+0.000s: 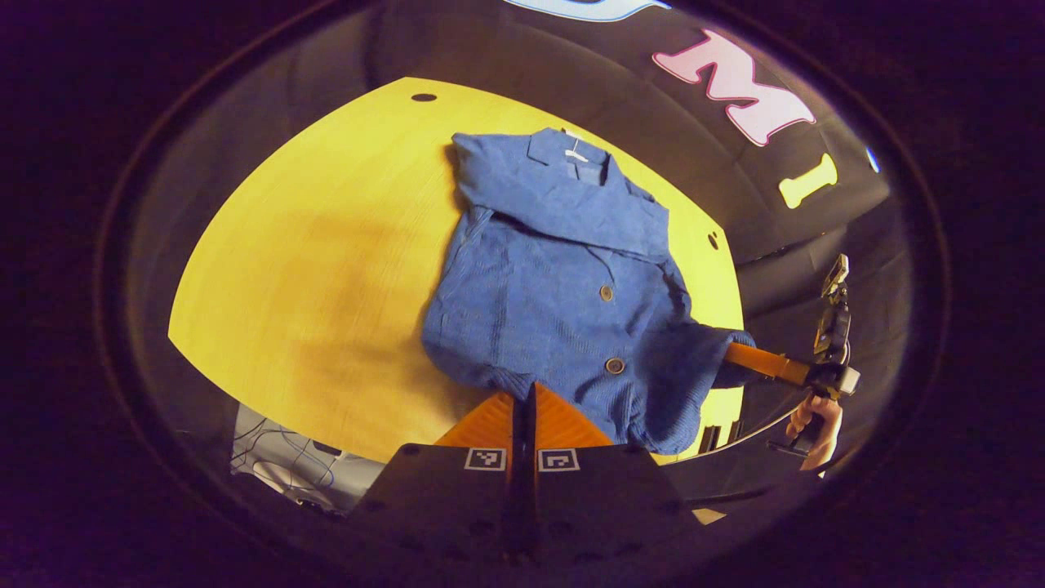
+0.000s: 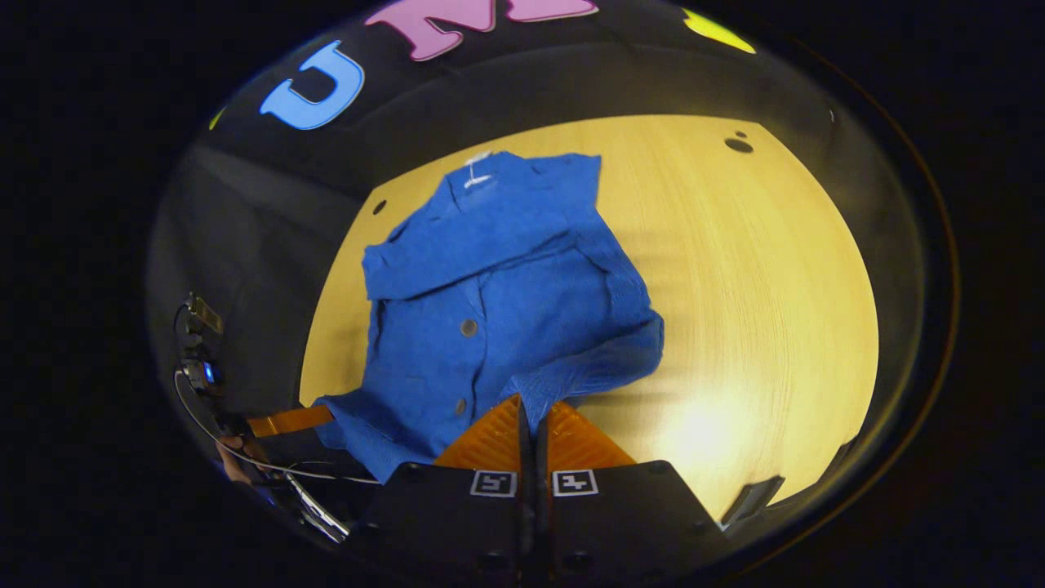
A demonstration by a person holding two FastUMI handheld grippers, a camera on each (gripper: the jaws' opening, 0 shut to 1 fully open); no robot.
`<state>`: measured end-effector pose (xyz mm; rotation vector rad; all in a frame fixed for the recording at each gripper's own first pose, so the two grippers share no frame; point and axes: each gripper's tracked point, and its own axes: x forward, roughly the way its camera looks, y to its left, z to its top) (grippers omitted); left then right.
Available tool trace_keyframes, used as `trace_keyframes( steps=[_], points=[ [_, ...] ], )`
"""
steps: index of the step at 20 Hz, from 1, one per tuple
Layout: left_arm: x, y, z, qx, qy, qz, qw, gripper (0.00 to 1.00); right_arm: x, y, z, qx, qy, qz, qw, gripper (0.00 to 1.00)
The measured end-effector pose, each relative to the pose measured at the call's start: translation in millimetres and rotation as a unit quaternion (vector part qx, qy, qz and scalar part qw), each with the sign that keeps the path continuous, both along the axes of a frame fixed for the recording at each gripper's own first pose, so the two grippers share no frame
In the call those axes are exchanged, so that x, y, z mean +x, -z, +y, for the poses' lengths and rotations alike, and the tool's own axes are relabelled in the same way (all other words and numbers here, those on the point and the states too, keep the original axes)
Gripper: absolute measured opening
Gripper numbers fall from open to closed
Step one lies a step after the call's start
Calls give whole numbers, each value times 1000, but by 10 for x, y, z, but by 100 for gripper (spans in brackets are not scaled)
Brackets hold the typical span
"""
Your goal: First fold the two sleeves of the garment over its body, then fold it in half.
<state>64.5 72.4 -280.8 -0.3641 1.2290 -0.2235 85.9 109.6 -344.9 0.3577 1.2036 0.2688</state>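
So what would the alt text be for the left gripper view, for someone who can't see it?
A blue buttoned garment lies on a yellow wooden table, its sleeves already folded across its body. The left gripper, orange fingers closed, pinches the hem at the near edge, while the right gripper, held by a hand, grips the hem's other corner.

Two near, opposed views over garment [image 1: 563, 278]

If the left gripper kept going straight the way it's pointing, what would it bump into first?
Most likely nothing new: the left gripper is already pinching the hem of the blue garment, so it would just push cloth along the yellow table.
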Motion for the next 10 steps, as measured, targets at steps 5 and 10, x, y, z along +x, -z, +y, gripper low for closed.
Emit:
trace_keyframes(
  steps=[5, 10],
  points=[
    [559, -351, 22, -13, -5, -54, 998, 0, 700, -275, 151, 5, 3, -52, 999, 2],
    [1230, -590, 181, -13, -25, -88, 996, 0, 1582, -377, 105, -51, -10, -132, 990, 1]
  ],
)
